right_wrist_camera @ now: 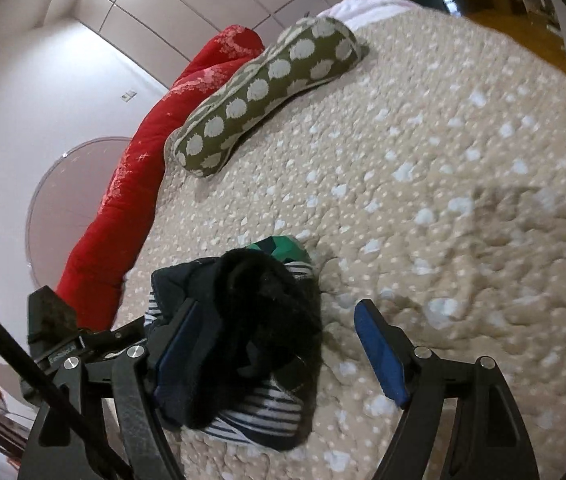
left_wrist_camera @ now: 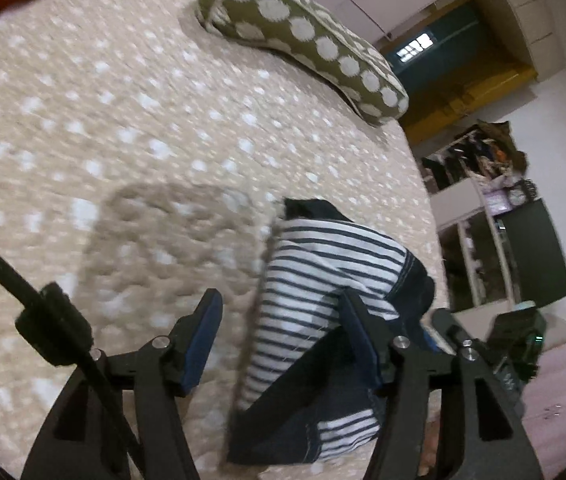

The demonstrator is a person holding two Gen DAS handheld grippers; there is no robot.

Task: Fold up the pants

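**Hovering over the pants, both claws released**

Looking down my left claw (left_wrist_camera: 281, 344), I have the jaws apart and gripping nothing. The pants (left_wrist_camera: 315, 304) lie bunched on the bedspread (left_wrist_camera: 123, 120), a heap of navy-and-white stripes and dark denim, sitting between my fingers and leaning toward the right-hand one, which overlaps the cloth in view; whether that pad touches it I cannot tell. My left-hand finger has only bare quilt before it.

Over on my right claw (right_wrist_camera: 279, 348), the jaws stand wide, nothing clamped. The same heap (right_wrist_camera: 243, 328) shows its dark fuzzy side here, with stripes under it and a bit of green at the far end. It crowds my left-hand finger; the right-hand finger stands clear over the spotted quilt (right_wrist_camera: 443, 140).

Far ahead of both claws, a green dotted pillow (left_wrist_camera: 303, 36) lies on the bed, with a red blanket (right_wrist_camera: 143, 168) rolled just beyond it.
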